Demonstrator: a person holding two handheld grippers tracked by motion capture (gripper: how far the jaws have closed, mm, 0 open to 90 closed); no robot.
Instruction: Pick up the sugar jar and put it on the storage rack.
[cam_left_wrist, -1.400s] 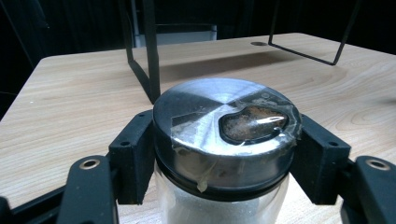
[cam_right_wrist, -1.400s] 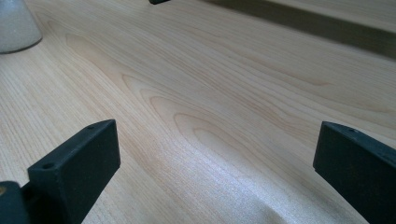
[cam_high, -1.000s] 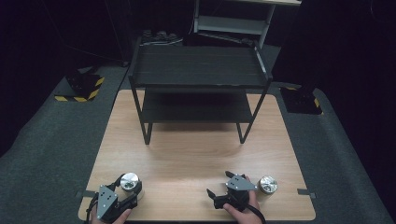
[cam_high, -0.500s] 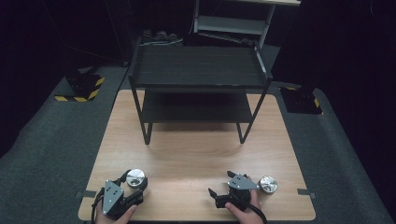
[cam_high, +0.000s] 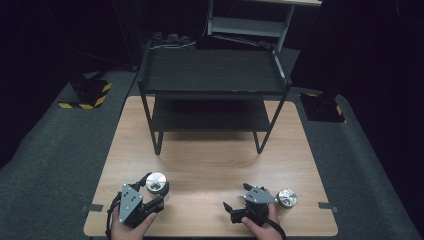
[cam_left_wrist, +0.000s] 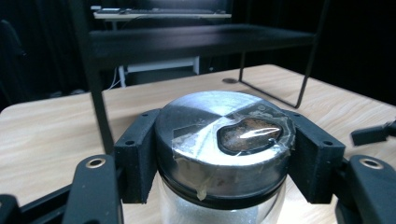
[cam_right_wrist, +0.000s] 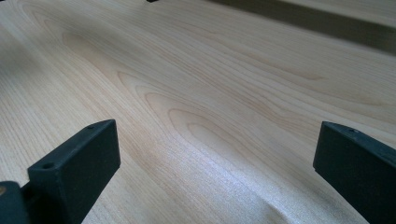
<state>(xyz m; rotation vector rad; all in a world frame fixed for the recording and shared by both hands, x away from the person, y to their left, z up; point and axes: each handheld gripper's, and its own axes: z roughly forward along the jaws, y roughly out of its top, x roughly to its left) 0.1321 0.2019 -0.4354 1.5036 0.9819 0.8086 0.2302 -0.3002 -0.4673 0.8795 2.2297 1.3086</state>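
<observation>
1. Sitting between the black jaws of the left gripper (cam_left_wrist: 224, 186) is a glass jar with a shiny lid (cam_left_wrist: 224, 135). The pads squeeze the lid from both sides; they have just been closing on it.
2. Seen from above, this jar (cam_high: 156, 182) is in front of the black rack (cam_high: 212, 75), toward its left leg, near the table (cam_high: 210, 165) edge.
3. Across from it, the right gripper (cam_high: 235, 202) has its jaws wide apart over bare wood, holding nothing.
4. Just beside that gripper stands a second jar (cam_high: 287, 197).
</observation>
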